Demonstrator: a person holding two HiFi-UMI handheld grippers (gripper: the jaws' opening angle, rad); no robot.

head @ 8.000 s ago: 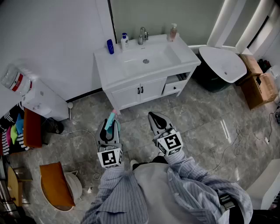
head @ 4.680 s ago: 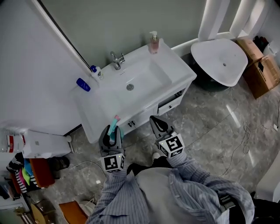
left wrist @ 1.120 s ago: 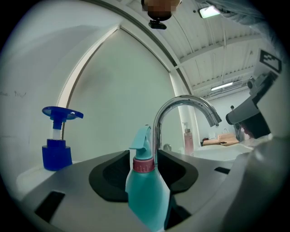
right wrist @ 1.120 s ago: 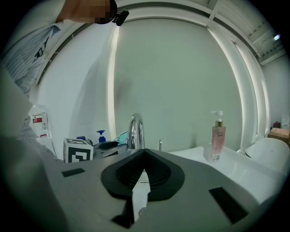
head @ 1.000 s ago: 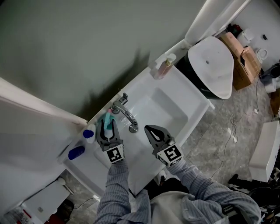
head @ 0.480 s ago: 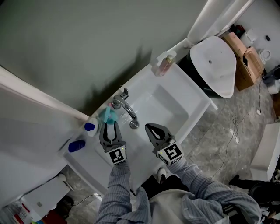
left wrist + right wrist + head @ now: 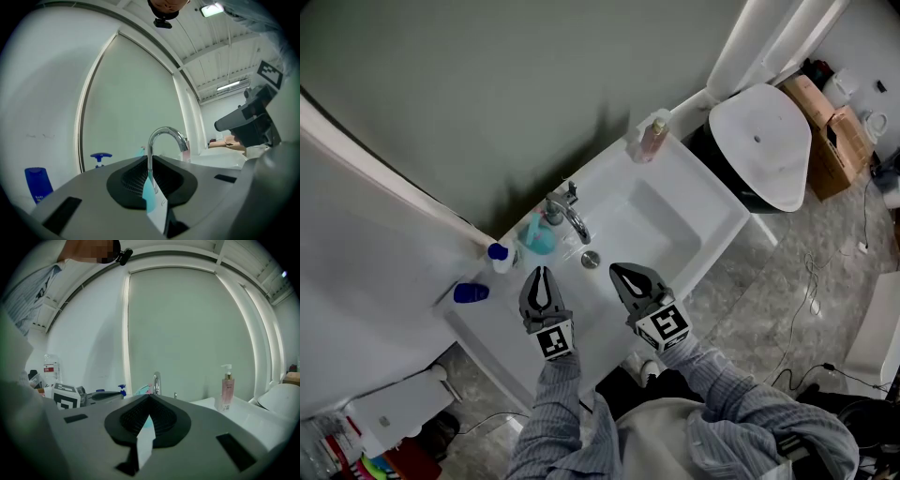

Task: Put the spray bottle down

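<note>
The spray bottle point(image 7: 537, 240) stood beside the tap point(image 7: 572, 221). The left gripper point(image 7: 540, 274) had just closed on nothing; the right gripper point(image 7: 621, 274) was closed too. A bump could tip it.

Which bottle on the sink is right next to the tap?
The teal spray bottle, just left of the tap. The blue-capped bottle and the dark blue bottle sit farther left; the pink pump bottle stands at the far corner.
</note>
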